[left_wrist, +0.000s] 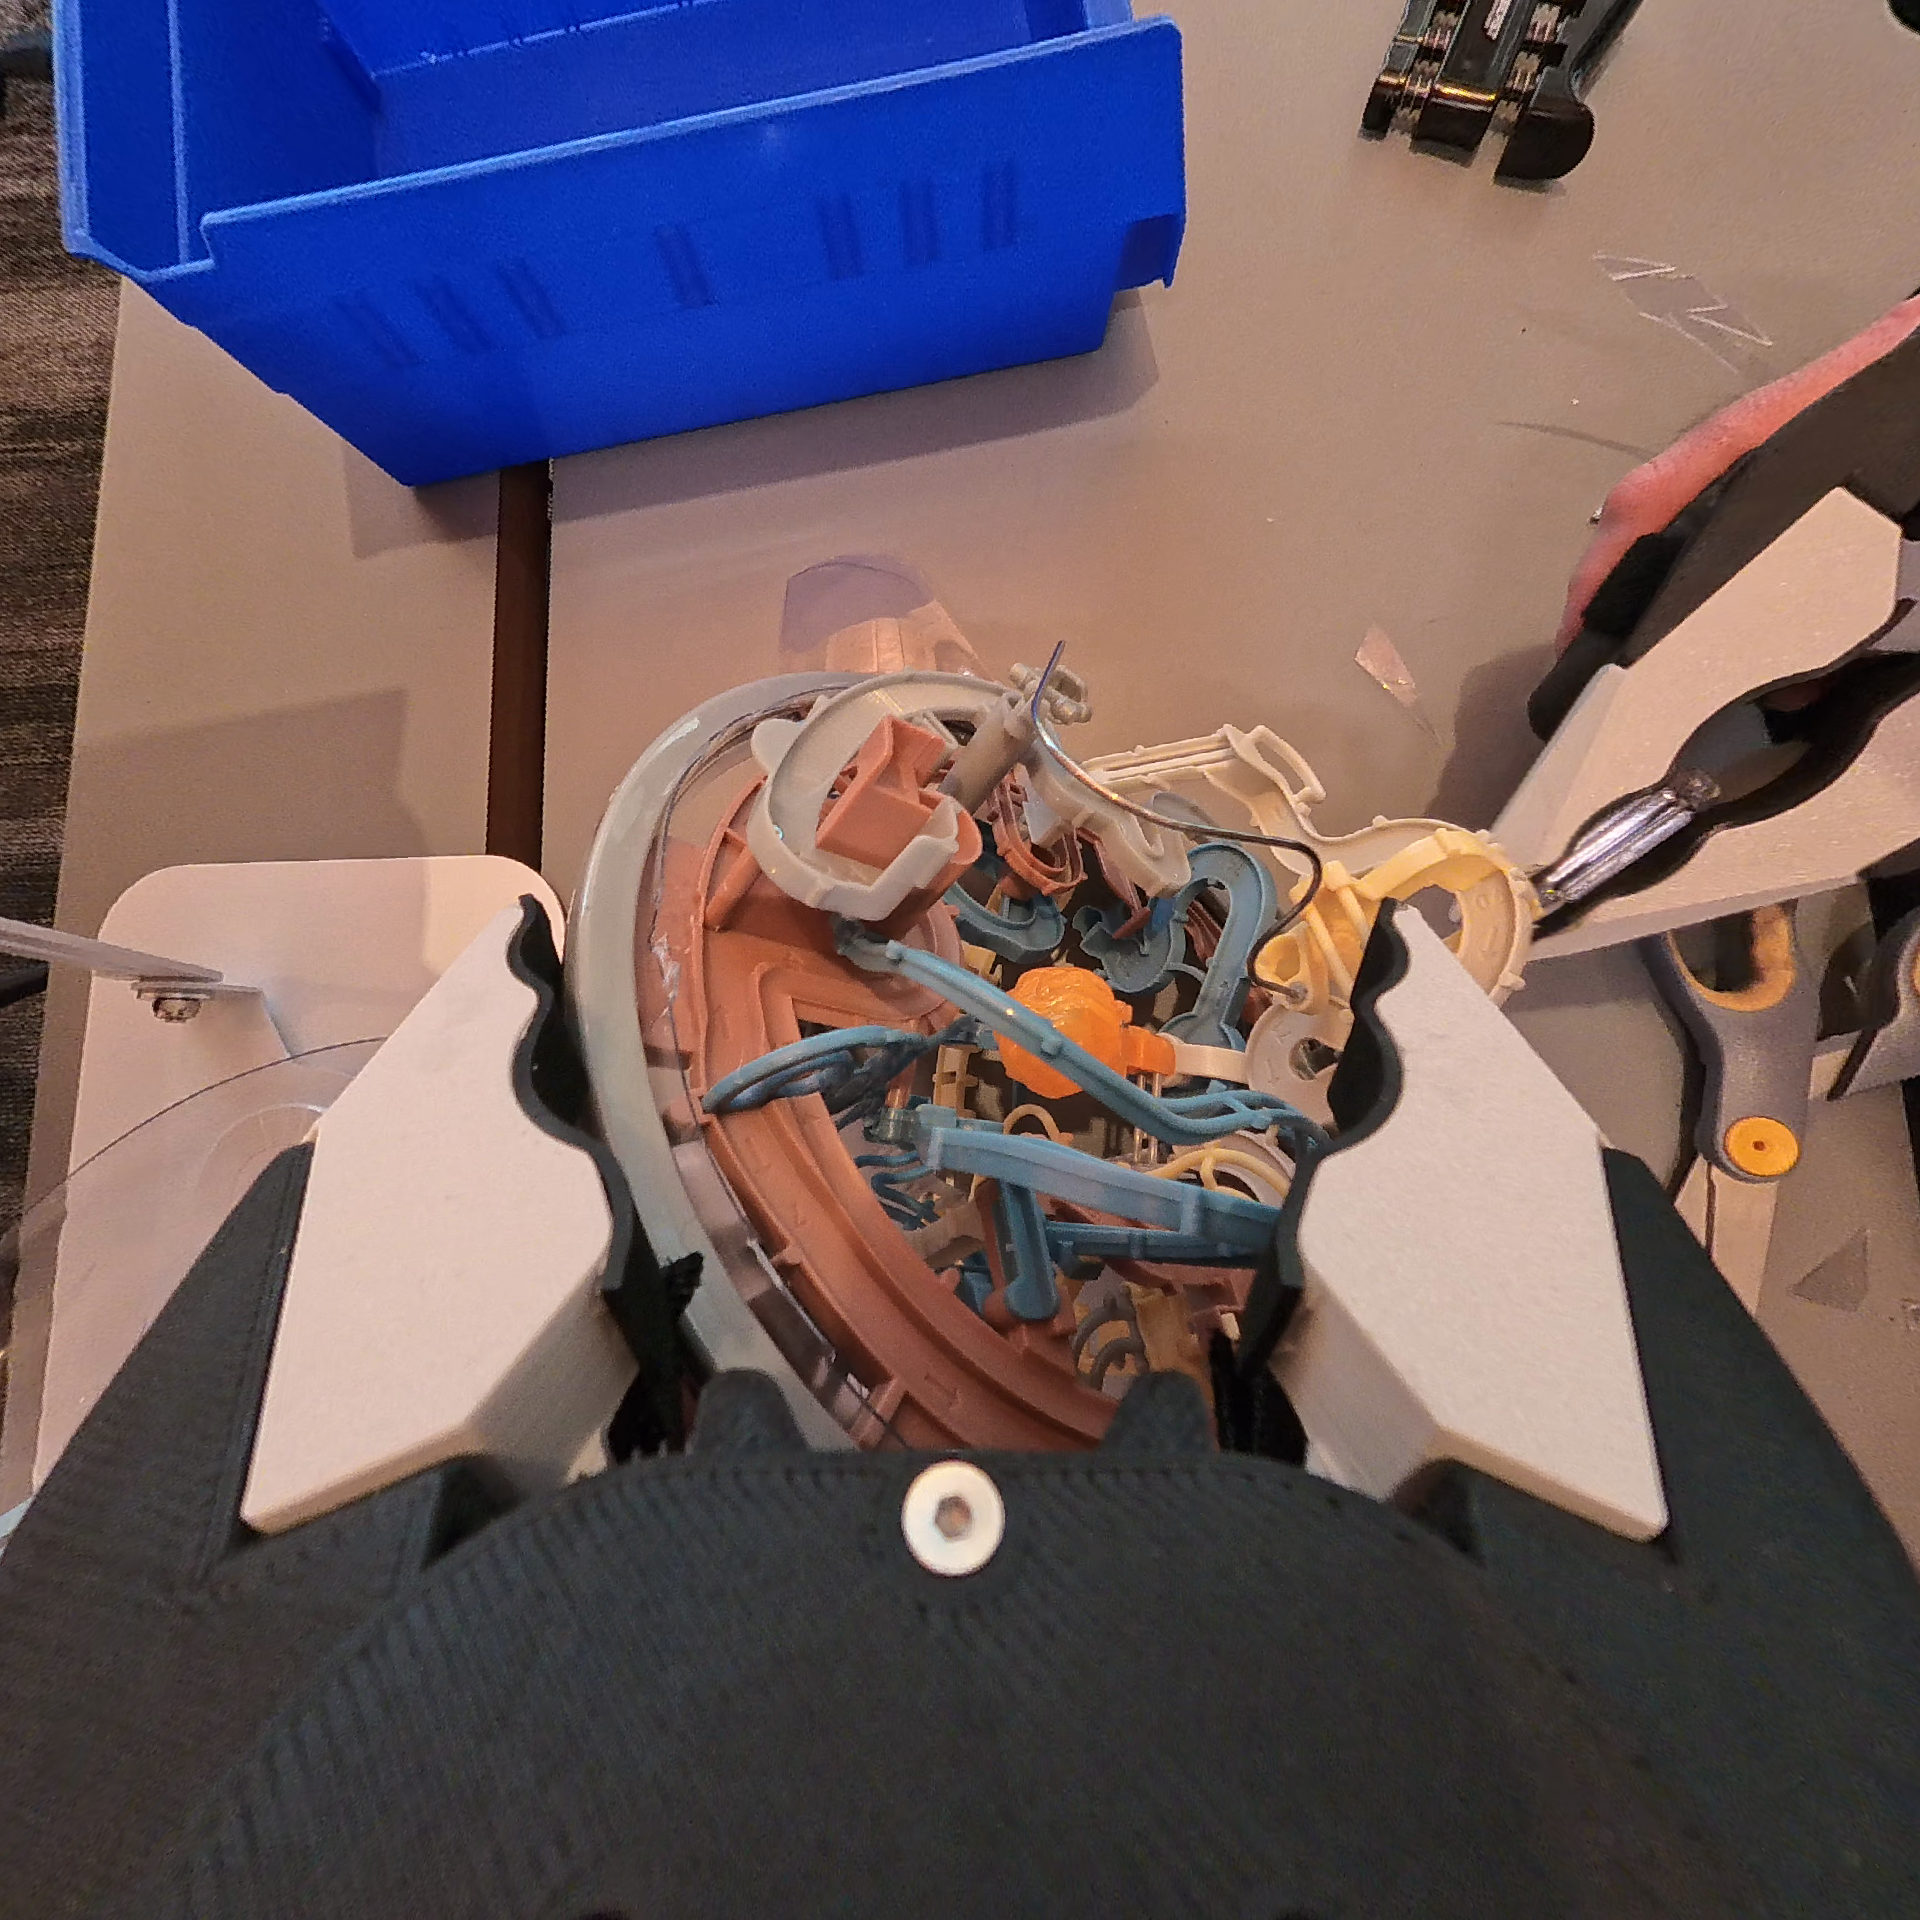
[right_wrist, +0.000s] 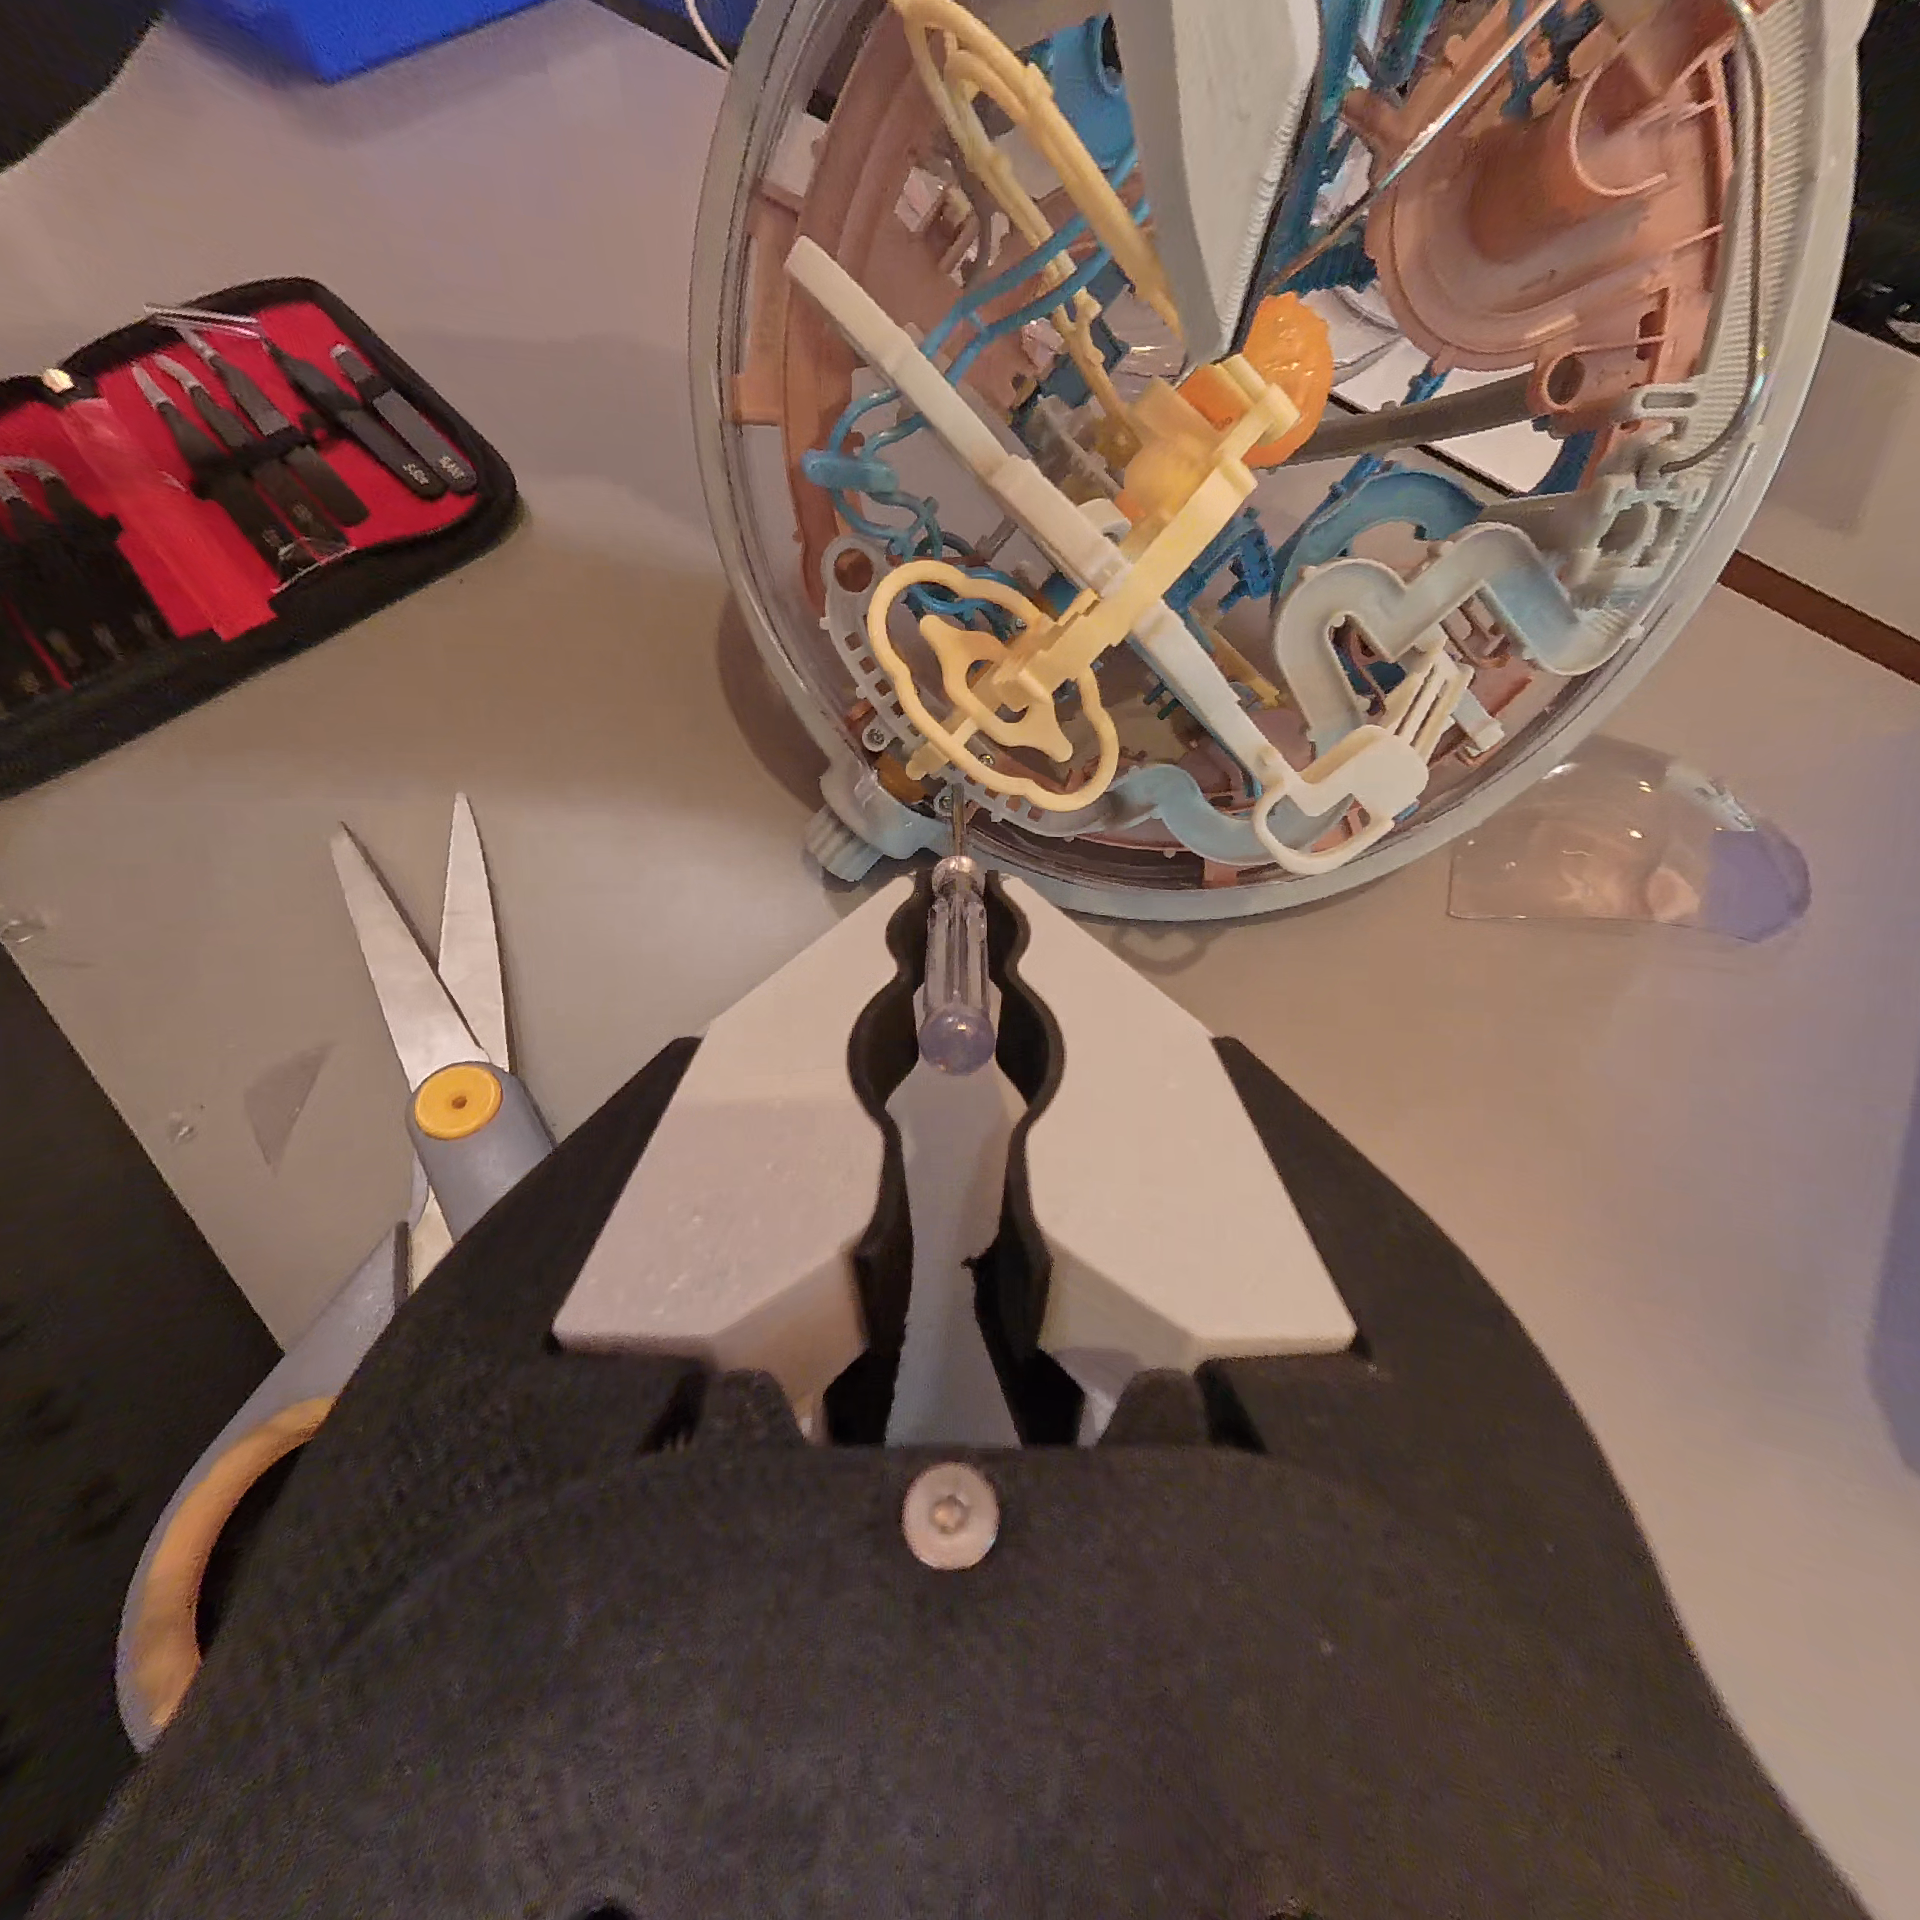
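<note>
Left tongs (left_wrist: 956, 997) clench one maze ball (left_wrist: 935, 1039) — right tongs (right_wrist: 954, 894) grip one screwdriver (right_wrist: 956, 977).

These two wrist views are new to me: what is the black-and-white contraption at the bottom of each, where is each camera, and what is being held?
Each picture comes from a camera mounted on a hand-held two-finger gripper, looking forward along its white fingers with black pads. No robot is present; a person carries one gripper in each hand.

In the left wrist view, the left gripper clamps a clear plastic maze ball filled with blue, brown and cream tracks. Beyond it on the grey table sits a blue plastic bin.

In the right wrist view, the right gripper is shut on a small clear-handled screwdriver, its tip at the ball's lower edge. Nearby lie grey-and-yellow scissors, a red-lined black tool case and a clear plastic shard.
</note>
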